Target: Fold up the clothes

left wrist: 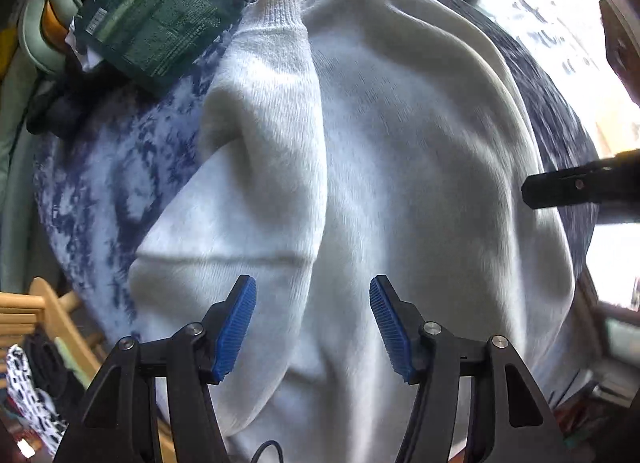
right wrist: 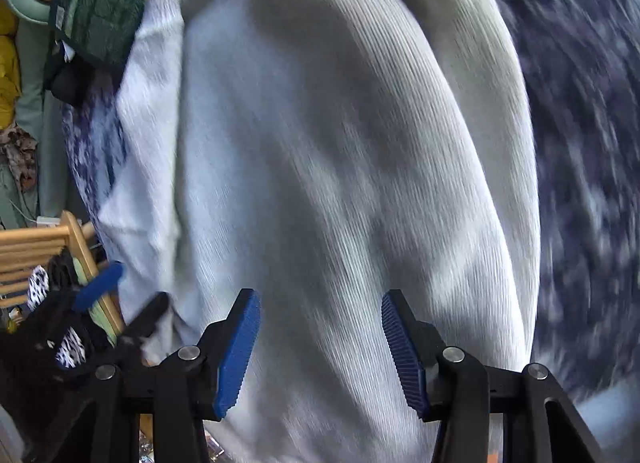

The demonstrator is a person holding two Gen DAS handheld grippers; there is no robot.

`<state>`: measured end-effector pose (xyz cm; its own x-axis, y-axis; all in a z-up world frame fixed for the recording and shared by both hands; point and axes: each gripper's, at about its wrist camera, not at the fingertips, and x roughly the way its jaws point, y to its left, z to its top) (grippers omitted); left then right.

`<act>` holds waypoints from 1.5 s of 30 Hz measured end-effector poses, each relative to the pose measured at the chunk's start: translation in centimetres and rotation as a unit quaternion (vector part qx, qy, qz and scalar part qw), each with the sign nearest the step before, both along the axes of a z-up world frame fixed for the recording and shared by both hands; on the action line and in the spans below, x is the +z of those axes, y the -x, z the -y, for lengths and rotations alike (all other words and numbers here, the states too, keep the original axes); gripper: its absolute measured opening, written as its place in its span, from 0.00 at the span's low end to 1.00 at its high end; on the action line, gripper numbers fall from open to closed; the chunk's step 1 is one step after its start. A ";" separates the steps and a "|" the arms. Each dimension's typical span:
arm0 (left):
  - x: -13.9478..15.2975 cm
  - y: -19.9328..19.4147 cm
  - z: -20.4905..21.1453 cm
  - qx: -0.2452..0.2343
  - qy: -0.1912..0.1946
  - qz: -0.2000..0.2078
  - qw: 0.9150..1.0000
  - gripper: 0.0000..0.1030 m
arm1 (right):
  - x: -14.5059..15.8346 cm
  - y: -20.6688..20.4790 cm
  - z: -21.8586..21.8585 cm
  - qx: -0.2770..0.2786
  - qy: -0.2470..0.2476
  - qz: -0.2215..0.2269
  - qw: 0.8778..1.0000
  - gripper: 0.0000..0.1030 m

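Both tongs, left (left wrist: 313, 329) and right (right wrist: 321, 353), gape over white sweater (left wrist: 360, 143).

The left gripper (left wrist: 313, 327) had its jaws spread wide, with nothing between the blue pads (left wrist: 236, 329). The right gripper (right wrist: 320, 347) was also spread wide and held nothing, pointing forward beside it.
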<state>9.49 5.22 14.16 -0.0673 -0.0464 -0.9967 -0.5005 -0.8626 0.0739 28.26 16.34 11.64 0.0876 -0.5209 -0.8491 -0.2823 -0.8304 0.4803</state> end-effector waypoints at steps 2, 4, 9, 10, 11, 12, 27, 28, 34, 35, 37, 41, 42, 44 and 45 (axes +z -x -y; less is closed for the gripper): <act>-2.5 0.3 -2.7 0.014 0.011 0.002 1.000 0.59 | 0.1 1.0 0.3 0.005 -0.001 -0.006 1.000 0.51; -2.7 0.8 -2.7 0.024 0.008 0.012 1.000 0.50 | 0.5 1.5 1.1 0.018 -0.008 -0.012 1.000 0.52; -2.7 1.3 -1.9 0.035 0.016 0.029 0.999 0.22 | 1.1 3.2 1.8 0.039 -0.018 -0.027 0.999 0.52; -2.6 1.4 -1.7 0.037 0.015 0.030 0.999 0.17 | 1.1 3.3 2.0 0.043 -0.019 -0.027 0.999 0.52; -2.3 1.3 -1.6 0.036 0.018 0.026 0.999 0.14 | 1.2 3.4 2.2 0.046 -0.021 -0.028 0.998 0.52; -2.0 1.3 -1.6 0.035 0.022 0.022 0.999 0.14 | 1.3 3.5 2.3 0.048 -0.023 -0.028 0.998 0.52; 2.6 12.0 8.1 0.129 0.119 -0.098 0.980 0.11 | 1.5 4.4 1.1 0.067 -0.072 -0.030 0.995 0.51; 0.6 14.4 8.7 0.132 0.128 -0.101 0.978 0.11 | 1.6 4.6 0.4 0.067 -0.075 -0.028 0.995 0.51; -6.8 19.6 8.8 0.125 0.170 -0.091 0.973 0.11 | 1.9 5.4 -1.4 0.094 -0.114 -0.045 0.988 0.51; -7.5 19.9 9.0 0.133 0.168 -0.083 0.973 0.11 | 1.9 5.5 -1.4 0.105 -0.126 -0.053 0.985 0.51; -8.7 20.3 9.4 0.148 0.164 -0.067 0.973 0.11 | 1.6 6.2 -0.5 0.127 -0.147 -0.066 0.979 0.51; -8.9 20.4 10.8 0.182 0.134 -0.032 0.974 0.17 | 1.3 7.4 1.0 0.170 -0.156 -0.081 0.970 0.51; -8.1 20.0 11.1 0.185 0.121 -0.032 0.975 0.17 | 1.4 7.6 1.3 0.177 -0.158 -0.085 0.968 0.51; -6.7 18.8 11.0 0.178 0.098 -0.033 0.979 0.23 | 1.6 7.7 1.4 0.185 -0.168 -0.093 0.964 0.51; -6.1 18.0 10.6 0.169 0.088 -0.033 0.981 0.27 | 1.6 7.9 1.2 0.185 -0.173 -0.096 0.963 0.51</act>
